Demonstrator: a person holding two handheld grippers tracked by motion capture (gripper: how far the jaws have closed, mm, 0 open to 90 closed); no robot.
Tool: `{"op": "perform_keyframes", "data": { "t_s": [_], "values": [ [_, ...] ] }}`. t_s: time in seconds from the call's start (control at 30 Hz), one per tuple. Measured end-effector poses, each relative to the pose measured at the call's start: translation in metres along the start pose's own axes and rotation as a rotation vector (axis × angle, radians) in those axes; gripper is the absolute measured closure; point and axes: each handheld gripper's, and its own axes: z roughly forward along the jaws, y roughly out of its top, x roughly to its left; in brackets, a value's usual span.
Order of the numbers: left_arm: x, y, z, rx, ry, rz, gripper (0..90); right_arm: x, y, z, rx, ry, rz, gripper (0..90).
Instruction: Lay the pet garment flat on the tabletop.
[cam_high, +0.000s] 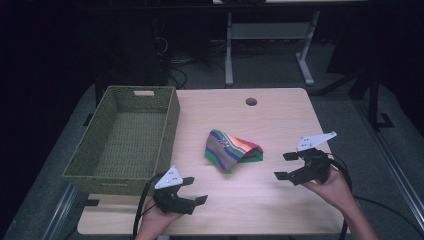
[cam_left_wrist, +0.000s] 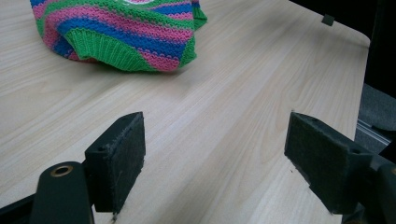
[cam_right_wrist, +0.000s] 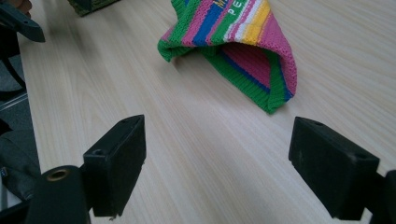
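A knitted cloth (cam_high: 232, 150) striped in green, pink, blue and yellow lies crumpled in the middle of the pale wooden table (cam_high: 280, 115). My left gripper (cam_high: 197, 190) hovers near the front edge, left of and nearer than the cloth, open and holding nothing. My right gripper (cam_high: 281, 165) is to the cloth's right, also open and holding nothing. In the left gripper view the cloth (cam_left_wrist: 126, 32) lies well beyond the spread jaws of the left gripper (cam_left_wrist: 212, 158). In the right gripper view the cloth (cam_right_wrist: 233, 32) shows its open hem ahead of the right gripper (cam_right_wrist: 217, 163).
A green woven basket (cam_high: 125, 140) with nothing in it stands on the table's left side, its wall close to my left gripper. A round cable hole (cam_high: 251, 101) sits near the far edge. Desk legs and cables stand on the floor behind.
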Motion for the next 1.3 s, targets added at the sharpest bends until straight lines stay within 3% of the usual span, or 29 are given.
{"op": "perform_keyframes", "data": {
  "t_s": [0.6, 1.3],
  "values": [
    [0.001, 0.001, 0.001, 0.001, -0.002, 0.003, 20.1, -0.004, 0.037, 0.016, 0.049, 0.038, -0.018, 18.8],
    [0.001, 0.001, 0.002, 0.008, -0.007, 0.008, 20.1, -0.01, 0.064, 0.035, 0.079, 0.064, -0.036, 19.4]
  ]
}}
